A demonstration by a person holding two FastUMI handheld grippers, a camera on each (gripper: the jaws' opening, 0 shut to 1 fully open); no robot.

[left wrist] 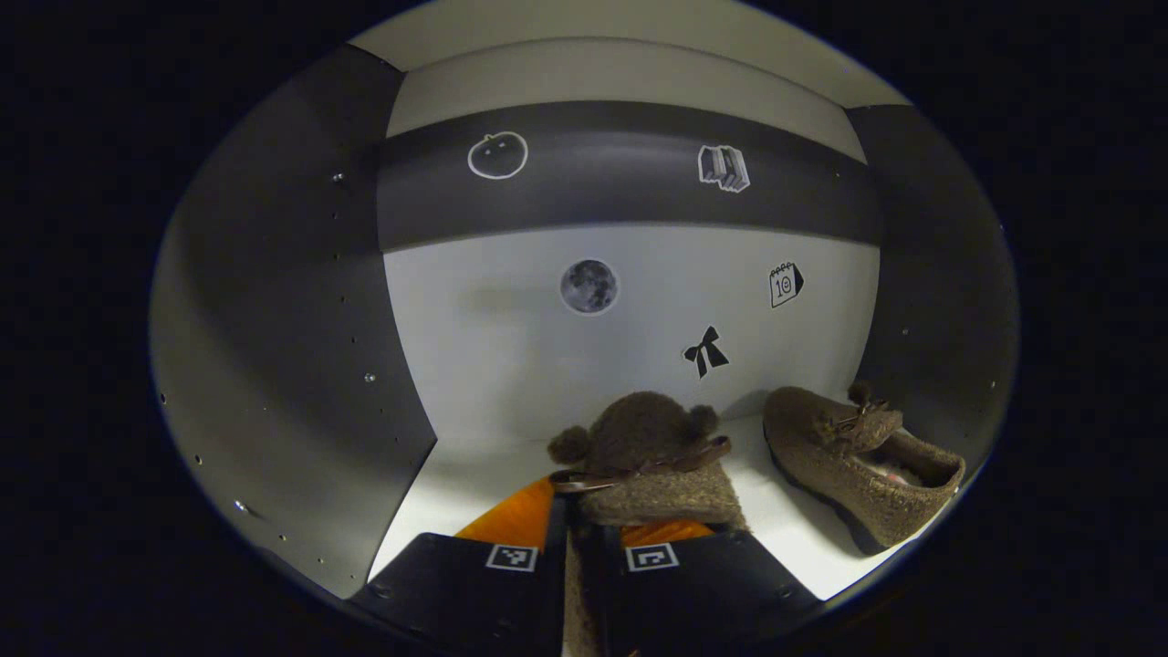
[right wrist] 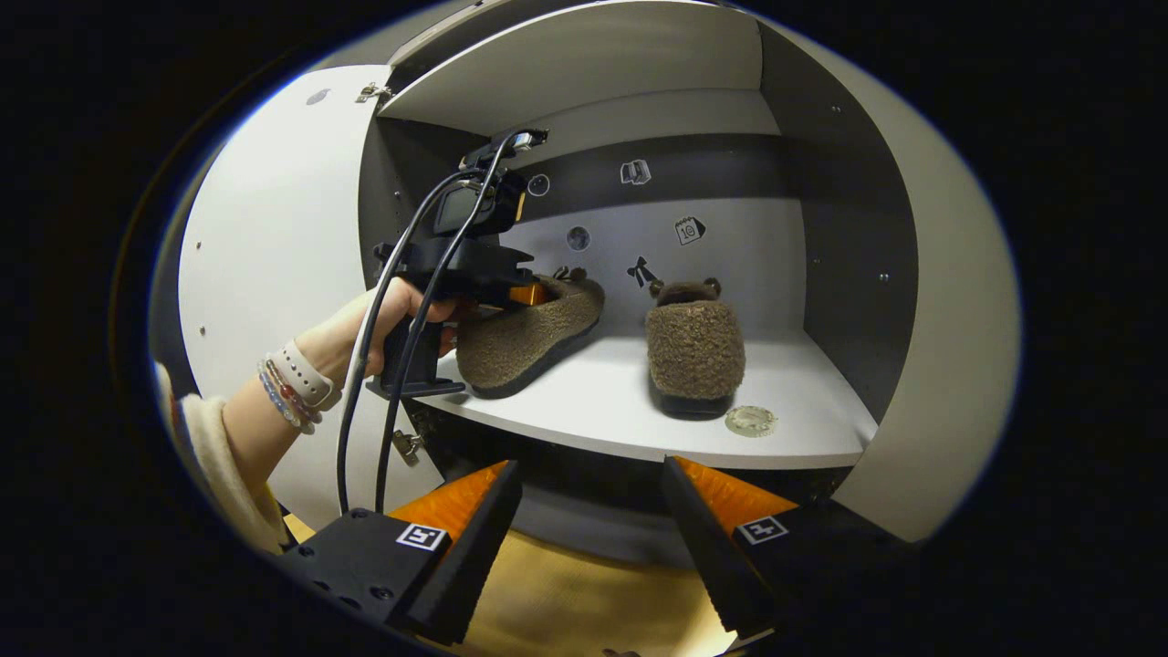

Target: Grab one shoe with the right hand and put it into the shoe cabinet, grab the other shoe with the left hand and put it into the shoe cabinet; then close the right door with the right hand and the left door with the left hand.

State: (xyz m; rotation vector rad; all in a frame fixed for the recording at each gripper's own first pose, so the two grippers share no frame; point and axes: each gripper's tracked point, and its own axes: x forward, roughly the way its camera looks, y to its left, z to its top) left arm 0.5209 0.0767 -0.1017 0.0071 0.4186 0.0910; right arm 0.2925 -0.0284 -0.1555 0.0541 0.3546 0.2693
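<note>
Two brown fuzzy shoes are inside the open shoe cabinet. My left gripper (left wrist: pixel 584 513) is shut on the rim of one shoe (left wrist: pixel 652 474), deep in the cabinet. In the right gripper view a hand holds that left gripper (right wrist: pixel 525 294) on the same shoe (right wrist: pixel 529 338), whose sole is at the white shelf (right wrist: pixel 803 401). The second shoe (left wrist: pixel 858 465) stands free on the shelf to the right, toe toward the back wall (right wrist: pixel 695 351). My right gripper (right wrist: pixel 591 484) is open outside the cabinet, below the shelf's front edge, with nothing between its fingers.
The left door (right wrist: pixel 265 274) and right door (right wrist: pixel 949 365) stand open on either side. A small round clear disc (right wrist: pixel 750 421) lies on the shelf near the front, beside the second shoe. Dark side walls (left wrist: pixel 274 365) and a stickered back wall (left wrist: pixel 511 347) close in the compartment.
</note>
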